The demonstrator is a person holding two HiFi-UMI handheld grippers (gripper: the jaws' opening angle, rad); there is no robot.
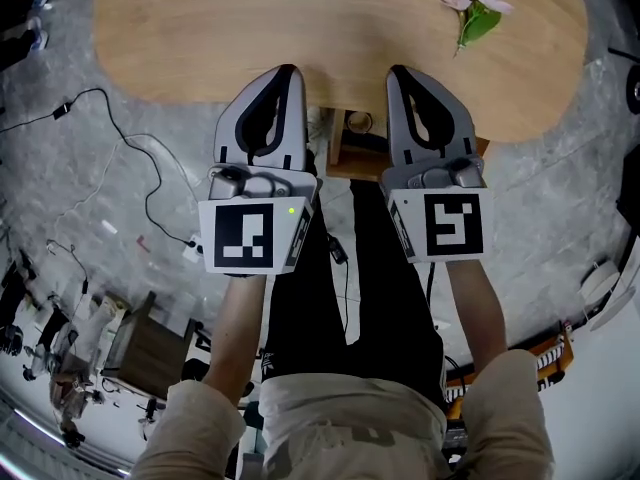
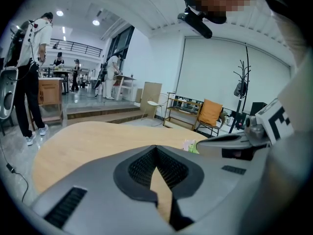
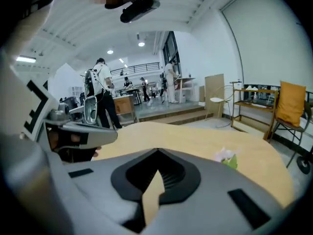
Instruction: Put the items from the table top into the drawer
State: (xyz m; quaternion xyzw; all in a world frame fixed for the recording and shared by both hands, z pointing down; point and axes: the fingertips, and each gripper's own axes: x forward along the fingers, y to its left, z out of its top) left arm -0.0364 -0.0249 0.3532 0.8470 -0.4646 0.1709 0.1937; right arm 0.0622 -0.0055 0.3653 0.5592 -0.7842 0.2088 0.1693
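Head view: the left gripper and the right gripper hover side by side at the near edge of the wooden surface. A pink flower sprig lies near its far right corner.
Left gripper view: jaws pressed together, empty.
Right gripper view: jaws pressed together, nothing held.
Progress: likely near the end; only the flower sprig is left to put in the drawer.

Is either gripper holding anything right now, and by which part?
Nothing is held. The left gripper and right gripper are both shut and empty; the flower lies untouched on the table.
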